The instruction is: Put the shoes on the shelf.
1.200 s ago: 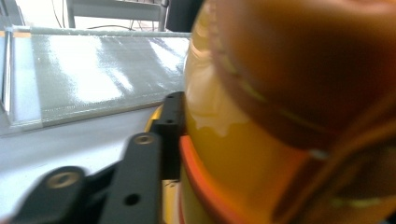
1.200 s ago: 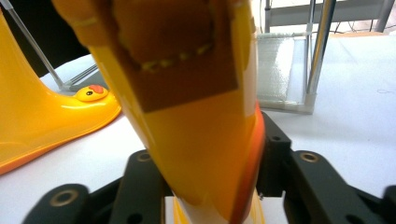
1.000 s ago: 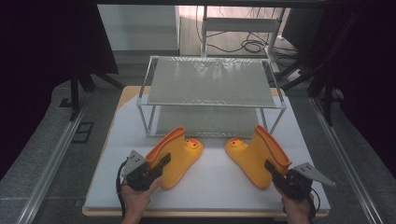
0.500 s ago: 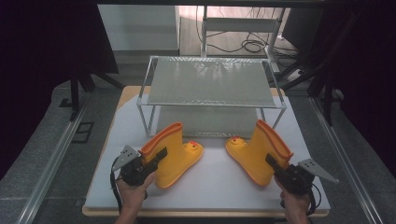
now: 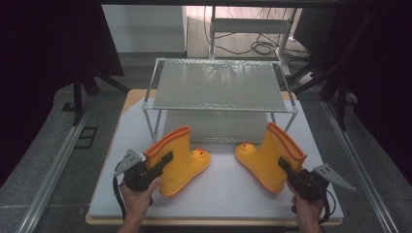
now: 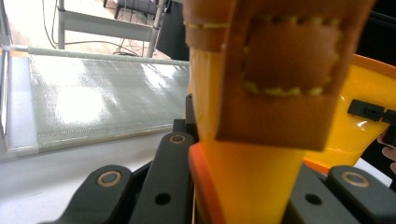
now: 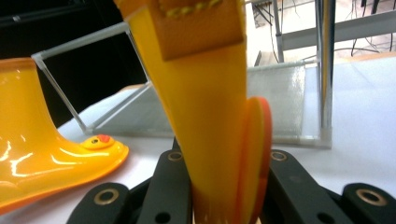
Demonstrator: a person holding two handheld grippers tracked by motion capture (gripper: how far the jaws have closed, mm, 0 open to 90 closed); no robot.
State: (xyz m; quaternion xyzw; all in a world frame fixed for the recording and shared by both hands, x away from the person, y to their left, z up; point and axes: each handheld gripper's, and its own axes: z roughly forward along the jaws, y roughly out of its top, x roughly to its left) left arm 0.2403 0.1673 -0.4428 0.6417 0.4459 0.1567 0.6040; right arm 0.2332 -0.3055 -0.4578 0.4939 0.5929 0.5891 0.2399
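Boots stand upright just in front of the wire rack [image 5: 219, 87], the left gripper [image 5: 158, 162] clamping the left boot [image 5: 180, 158], the right gripper [image 5: 286, 167] the right boot [image 5: 269, 155], likely awaiting a level lift onto the shelf.

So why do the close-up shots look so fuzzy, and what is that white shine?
In the left gripper view the boot's orange pull tab sits too near the lens and blurs, while the shelf's mesh glares white; in the right gripper view the held boot is soft too; the high view is sharp, with dark edges around the lit table.
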